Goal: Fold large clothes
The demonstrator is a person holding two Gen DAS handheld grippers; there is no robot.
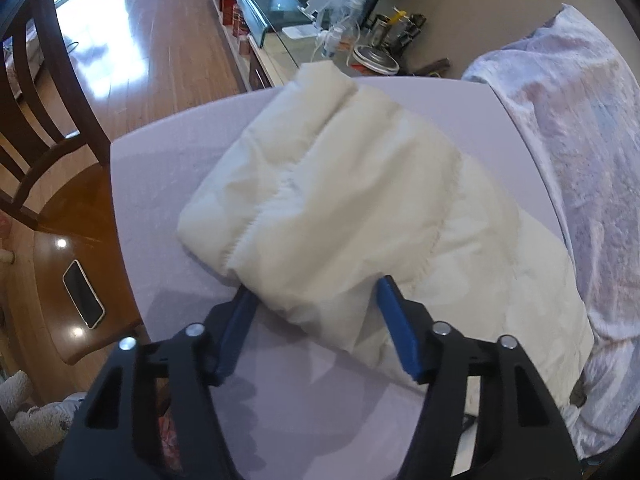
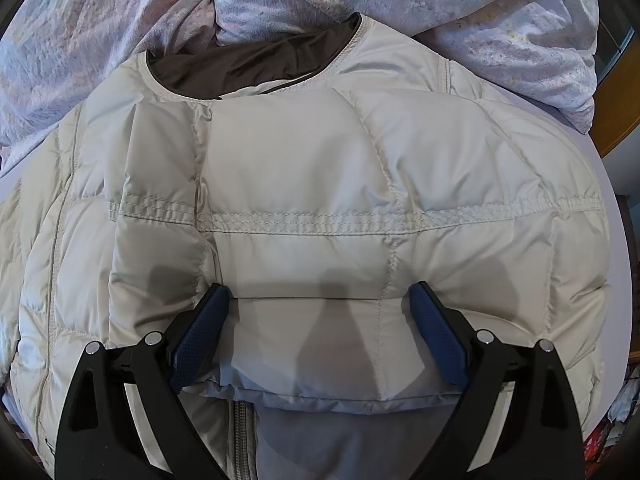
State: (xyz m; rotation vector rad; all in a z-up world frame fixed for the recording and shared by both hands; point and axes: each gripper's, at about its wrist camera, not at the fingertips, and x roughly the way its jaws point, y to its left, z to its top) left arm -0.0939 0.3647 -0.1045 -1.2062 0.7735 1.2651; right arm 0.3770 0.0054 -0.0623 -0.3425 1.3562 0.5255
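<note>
Although the big puffy jacket [image 2: 320, 184] is already partly folded, the job does not look finished yet. The cream jacket lies on a pale table [image 1: 160, 200], and in the right wrist view one sleeve [image 2: 156, 220] is folded in across the chest. The brown-lined collar [image 2: 248, 60] points away toward a crumpled flowery blanket [image 2: 120, 32] at the far side. In the left wrist view a thick flap [image 1: 320, 184] of the jacket is doubled over on top of the rest, so one fold seems done. The bundle is still wide and puffy, so I think it needs at least one more fold and some pressing flat. The left gripper [image 1: 316, 292] points steeply down at the near edge of that flap. Its blue fingers [image 1: 400, 328] stand on either side of the flap's corner. They are part way apart, and I cannot see them squeezing the cloth, though the left tip is tucked under the edge, so it is hard to be sure. The right gripper [image 2: 320, 296] also points steeply down, over the middle of the jacket. Its jaws are spread wide, with the tips pushed into the soft padding, one on each side of a stitched panel. It looks like it is holding the jacket down, not pinching it. A phone [image 1: 83, 299] lies on a wooden chair [image 1: 60, 184] beside the table.
</note>
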